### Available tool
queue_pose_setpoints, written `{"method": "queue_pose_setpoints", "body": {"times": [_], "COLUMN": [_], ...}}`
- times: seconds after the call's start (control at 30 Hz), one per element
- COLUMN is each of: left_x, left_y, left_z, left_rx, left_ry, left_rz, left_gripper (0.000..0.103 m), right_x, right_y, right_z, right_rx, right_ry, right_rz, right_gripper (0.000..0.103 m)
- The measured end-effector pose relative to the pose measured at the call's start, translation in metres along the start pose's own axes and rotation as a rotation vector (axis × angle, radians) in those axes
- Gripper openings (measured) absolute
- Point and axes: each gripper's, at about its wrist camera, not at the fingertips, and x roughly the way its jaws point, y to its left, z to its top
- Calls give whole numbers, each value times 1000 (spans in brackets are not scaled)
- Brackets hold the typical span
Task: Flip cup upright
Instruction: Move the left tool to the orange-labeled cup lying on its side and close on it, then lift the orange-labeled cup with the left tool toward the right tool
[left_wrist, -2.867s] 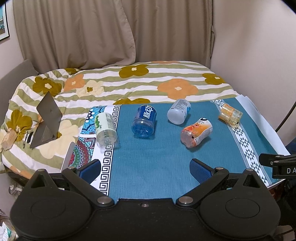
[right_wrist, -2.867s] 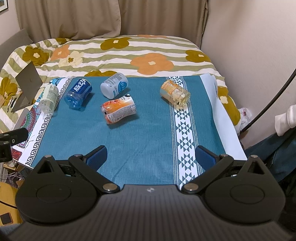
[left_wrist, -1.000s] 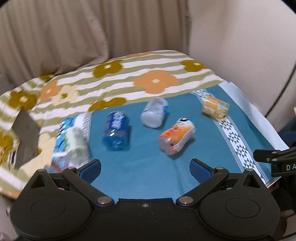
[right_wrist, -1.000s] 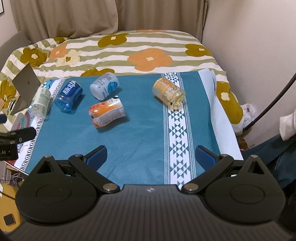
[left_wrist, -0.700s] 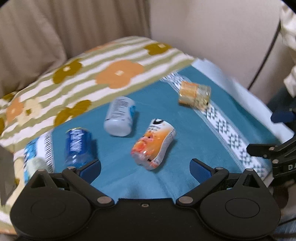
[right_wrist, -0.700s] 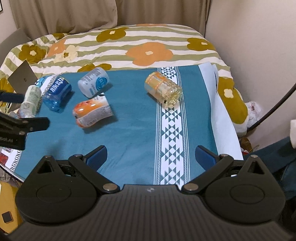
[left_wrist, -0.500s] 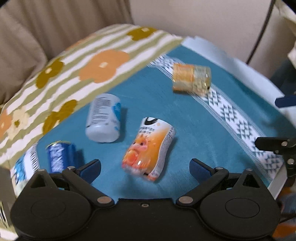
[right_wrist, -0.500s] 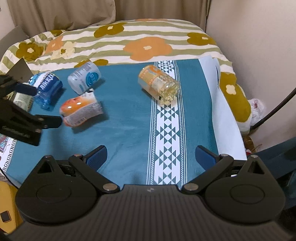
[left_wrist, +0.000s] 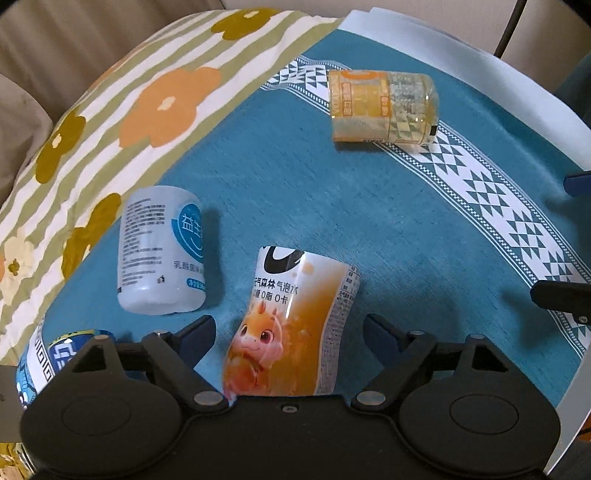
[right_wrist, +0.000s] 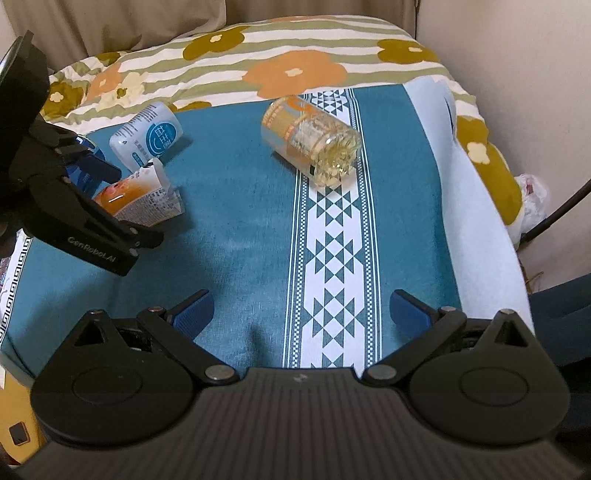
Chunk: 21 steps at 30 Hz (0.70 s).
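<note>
Several cups lie on their sides on a teal cloth. An orange cup with a cartoon dragon lies between the open fingers of my left gripper; the fingers are apart from it. It also shows in the right wrist view, partly behind the left gripper's body. A white and blue cup lies to its left. A clear yellow cup lies at the far right, on the white patterned band; in the right wrist view it is ahead of my open, empty right gripper.
A blue cup lies at the left edge, mostly hidden by the left gripper. A flowered striped bedcover lies behind the cloth. A wall and a black cable are to the right. The white table edge runs along the right.
My left gripper has moved forward and down to the right, so its open fingers now stand on either side of the orange dragon cup. My right gripper has moved forward towards the yellow cup.
</note>
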Motion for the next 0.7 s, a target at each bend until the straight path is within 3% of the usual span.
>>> {"method": "queue_pose_setpoints", "body": {"times": [0.07, 0.1, 0.43, 0.7], "left_x": [4, 6, -3, -37], "left_y": [0, 0, 6, 2], "left_z": [0, 0, -6, -30], "left_rx": [2, 2, -55, -205], "left_ry": [13, 23, 21, -17], "left_rz": [-9, -11, -23, -33], "left_gripper": [81, 67, 64, 63], "right_x": [2, 3, 3, -12], "right_y": [-1, -1, 2, 12], "right_z": [1, 1, 5, 7], "right_rx": [7, 8, 2, -18], "right_ry": [4, 5, 7, -3], "right_rz": [6, 9, 20, 18], "right_gripper": [103, 103, 103, 103]}}
